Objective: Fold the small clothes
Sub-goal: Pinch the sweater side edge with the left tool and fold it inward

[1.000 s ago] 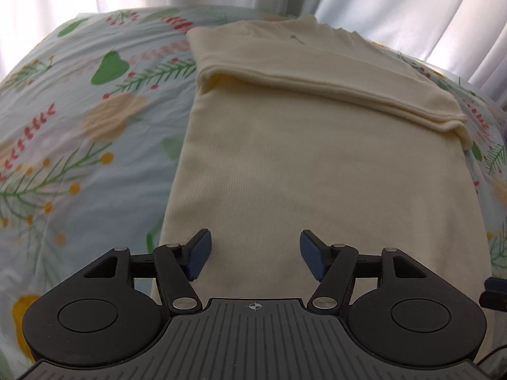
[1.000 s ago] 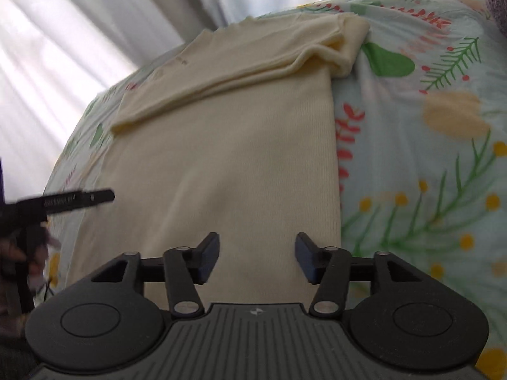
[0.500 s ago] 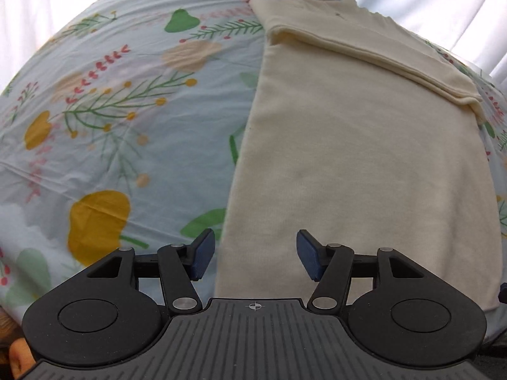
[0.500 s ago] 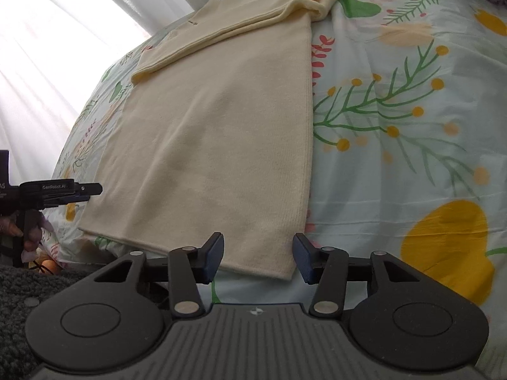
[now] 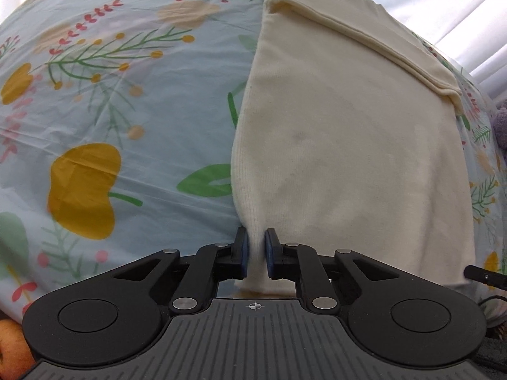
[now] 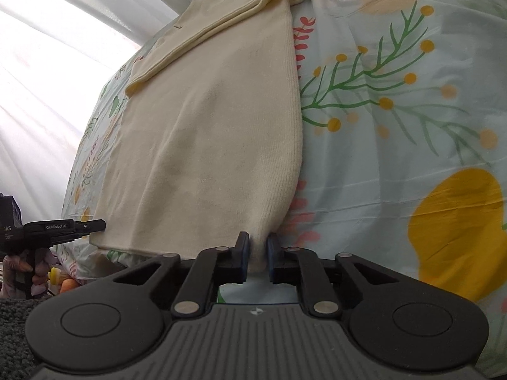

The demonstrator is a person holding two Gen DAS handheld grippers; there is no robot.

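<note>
Left tongs and right tongs closing, each pinching a near hem corner of the cream garment (flat on the bed), long axis running straight away

On the right wrist view I can read "GenRobot.AI" in small white letters along the black arm of the left gripper, which pokes in from the left edge. Further back on that same device, at the very edge of the picture, I make out the cut-off letters "DAS" with a smaller line beneath that is too tiny for me to read. On the left wrist view I find no readable writing, and the small dark mark near the collar of the cream sweater is too small to tell.
</note>
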